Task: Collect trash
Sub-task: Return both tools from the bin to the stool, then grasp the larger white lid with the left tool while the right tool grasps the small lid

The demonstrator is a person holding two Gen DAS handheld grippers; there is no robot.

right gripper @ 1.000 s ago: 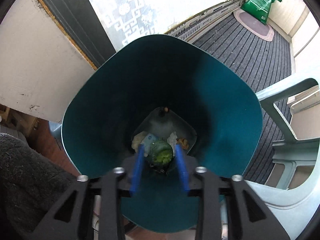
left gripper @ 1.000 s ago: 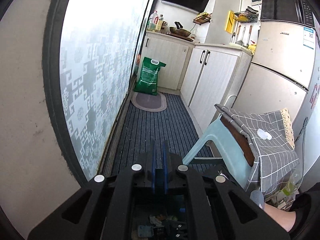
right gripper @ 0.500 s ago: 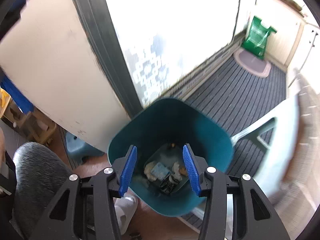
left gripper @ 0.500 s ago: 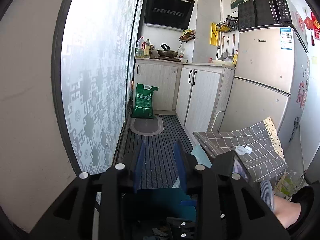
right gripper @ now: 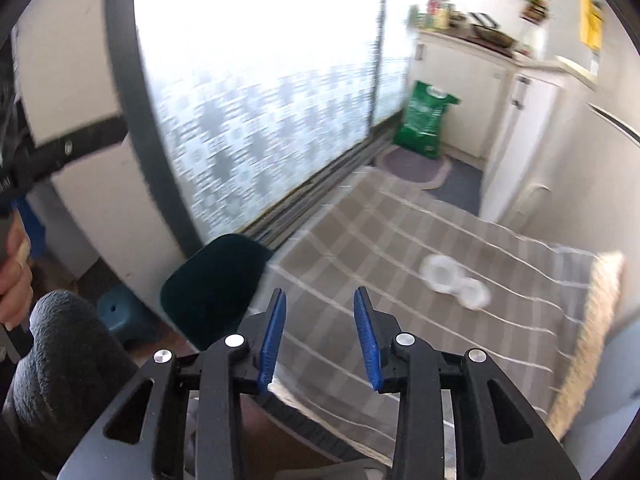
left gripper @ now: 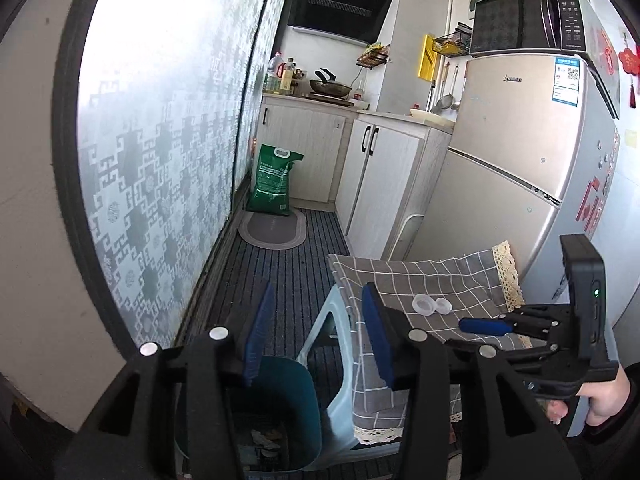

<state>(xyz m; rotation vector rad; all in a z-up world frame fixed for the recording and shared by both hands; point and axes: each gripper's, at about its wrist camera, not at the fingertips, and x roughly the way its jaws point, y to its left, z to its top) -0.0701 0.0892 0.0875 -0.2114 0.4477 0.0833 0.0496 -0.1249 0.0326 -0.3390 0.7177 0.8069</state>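
On the grey checked cloth (left gripper: 448, 280) draped over the pale blue plastic stool (left gripper: 336, 364), two small clear plastic cups (left gripper: 431, 305) are seen lying side by side, touching, toward the cloth's far right part, near its lace-trimmed edge. In the right wrist view the same cups (right gripper: 454, 278) are blurred but lie ahead and to the right of the fingers.

Beside the stool, on its left, a deep teal plastic waste bin (left gripper: 280, 392) is set on the striped dark floor mat (left gripper: 280, 272); crumpled scraps of trash (left gripper: 262, 440) are visible at its bottom.

Left gripper (left gripper: 316, 340): held above the bin and the stool's near corner, blue-padded jaws spread wide apart, nothing between them.

Right gripper (right gripper: 320, 340): held over the near edge of the cloth, jaws parted, nothing gripped. It is also seen from the side in the left wrist view (left gripper: 486, 326), above the cloth's right edge, held by a hand (left gripper: 604, 396).

Further back: a green sack (left gripper: 274, 180) stood against white cabinets (left gripper: 376, 176), a grey oval rug (left gripper: 274, 230) laid before it, a silver refrigerator (left gripper: 520, 152) at the right with a black microwave (left gripper: 528, 24) on top, and a frosted patterned glass door (left gripper: 160, 140) along the left.
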